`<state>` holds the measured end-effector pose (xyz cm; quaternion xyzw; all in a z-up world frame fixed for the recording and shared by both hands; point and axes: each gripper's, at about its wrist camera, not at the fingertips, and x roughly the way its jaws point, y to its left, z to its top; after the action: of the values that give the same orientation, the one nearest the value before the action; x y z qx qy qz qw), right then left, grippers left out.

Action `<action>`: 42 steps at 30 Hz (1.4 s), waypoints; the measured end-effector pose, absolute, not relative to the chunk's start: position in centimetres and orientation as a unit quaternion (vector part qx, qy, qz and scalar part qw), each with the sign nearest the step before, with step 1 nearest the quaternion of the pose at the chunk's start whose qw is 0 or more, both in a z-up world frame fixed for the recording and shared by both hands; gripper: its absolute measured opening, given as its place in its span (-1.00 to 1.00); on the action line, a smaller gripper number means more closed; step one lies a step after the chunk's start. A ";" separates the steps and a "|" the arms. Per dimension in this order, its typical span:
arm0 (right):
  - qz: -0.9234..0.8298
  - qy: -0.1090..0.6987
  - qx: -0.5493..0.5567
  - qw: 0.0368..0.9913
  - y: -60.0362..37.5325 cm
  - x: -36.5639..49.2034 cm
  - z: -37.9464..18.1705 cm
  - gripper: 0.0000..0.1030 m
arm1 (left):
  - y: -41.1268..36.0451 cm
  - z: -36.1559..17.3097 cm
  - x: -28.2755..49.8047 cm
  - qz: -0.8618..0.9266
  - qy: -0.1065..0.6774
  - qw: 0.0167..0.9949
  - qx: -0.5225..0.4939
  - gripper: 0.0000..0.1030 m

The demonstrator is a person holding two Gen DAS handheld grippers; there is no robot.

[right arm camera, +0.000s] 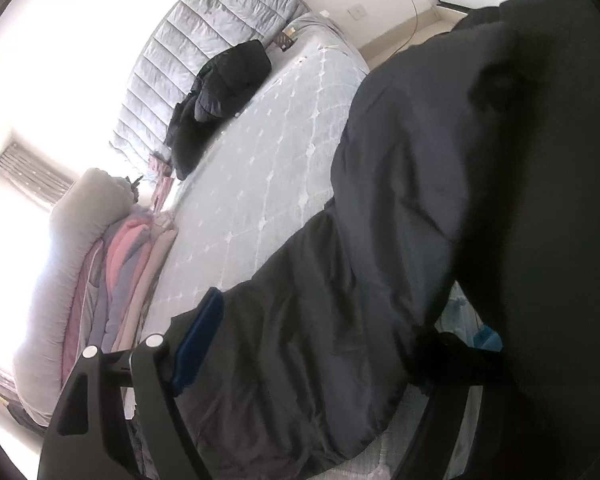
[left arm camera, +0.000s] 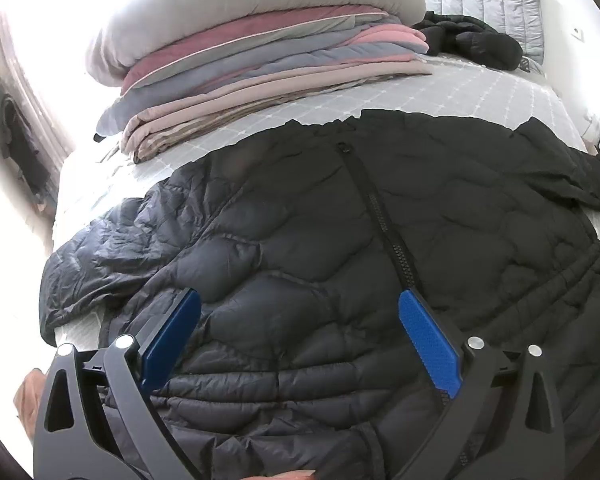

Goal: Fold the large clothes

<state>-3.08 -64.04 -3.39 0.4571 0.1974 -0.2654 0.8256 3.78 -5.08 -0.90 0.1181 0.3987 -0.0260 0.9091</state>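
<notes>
While the black quilted puffer jacket (left arm camera: 340, 240) lies spread, zipper up, on the mattress (left arm camera: 420, 92), the left gripper (left arm camera: 300, 320) is held spread and empty; the right gripper (right arm camera: 320, 340) is straddled wide around a sleeve, grip unconfirmed. Slippery fill risks slipping, skewing the fold.

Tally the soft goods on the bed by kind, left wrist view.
Spread black jacket: 1
Bundled black garment near the headboard: 1
Stack of folded bedding: 1 (layers too merged to count)
Total: 3
</notes>
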 end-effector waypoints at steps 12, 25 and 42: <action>-0.262 0.200 0.462 0.823 -64.2 -3.6 -3.6 0.49 | -4.7 -0.2 3.4 -0.026 0.384 0.916 0.116 0.86; -0.261 0.199 0.468 0.821 -64.4 -3.9 -3.9 0.49 | -4.8 0.1 3.1 -0.029 0.377 0.919 0.115 0.86; -0.232 0.171 0.473 0.833 -64.5 -4.4 -3.3 0.10 | -3.7 0.1 3.6 -0.040 0.395 0.915 0.075 0.86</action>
<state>-4.38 -64.51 -3.30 0.4730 0.1713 -0.2316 0.8326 3.58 -3.66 0.06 0.0752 0.3952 -0.0398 0.9146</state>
